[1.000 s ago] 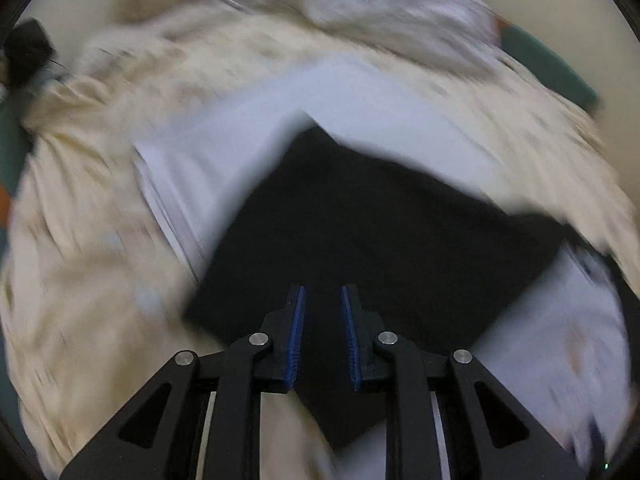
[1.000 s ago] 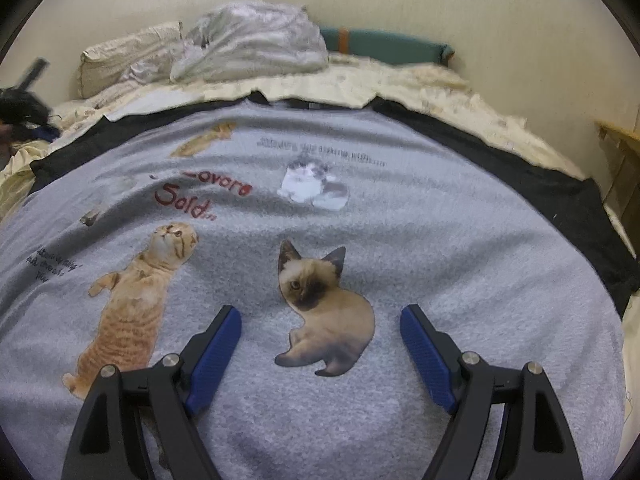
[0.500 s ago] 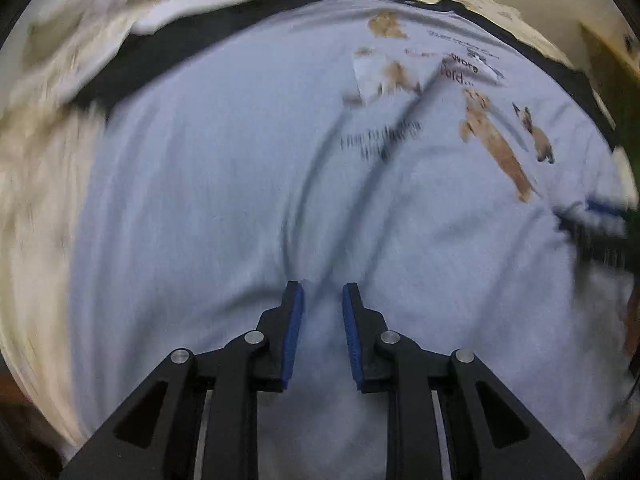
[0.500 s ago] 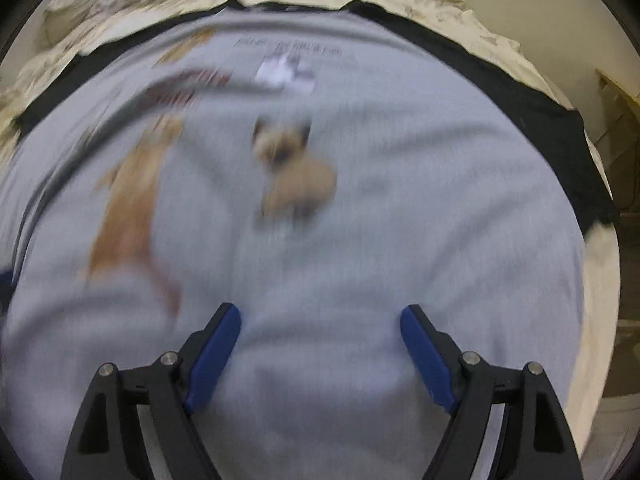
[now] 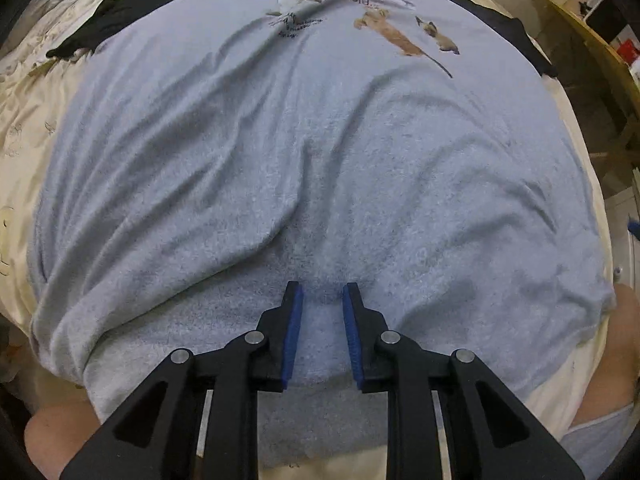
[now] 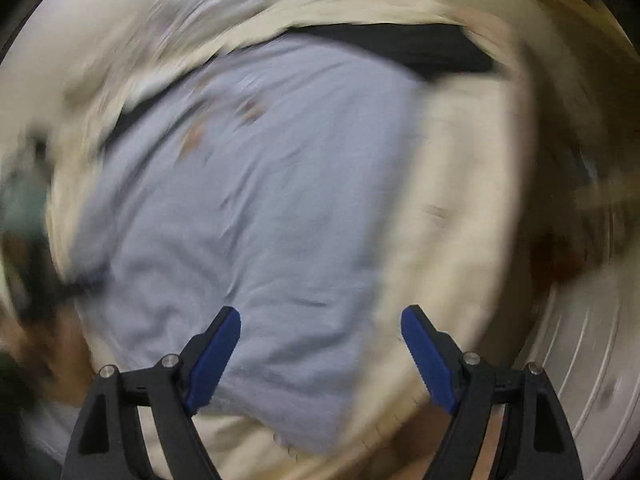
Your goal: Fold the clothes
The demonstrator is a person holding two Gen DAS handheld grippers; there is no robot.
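A grey T-shirt [image 5: 320, 140] with cat prints lies spread and wrinkled on a cream bed, its black sleeves [image 5: 100, 32] at the far edge. My left gripper [image 5: 322, 312] hovers over the shirt's near hem, its jaws a narrow gap apart, holding nothing. In the blurred right wrist view the same shirt [image 6: 256, 200] fills the left and middle. My right gripper [image 6: 320, 344] is wide open over the shirt's near right edge and is empty.
The cream bedspread [image 5: 24, 92] surrounds the shirt and shows in the right wrist view [image 6: 460, 200]. A wooden shelf [image 5: 584, 36] stands at the far right. The person's knees [image 5: 624, 328] are at the bed's near edge.
The left gripper swung from the black sleeve to the shirt's near hem. The right gripper pulled back and right towards the shirt's near right edge, still open; its view is blurred from motion.
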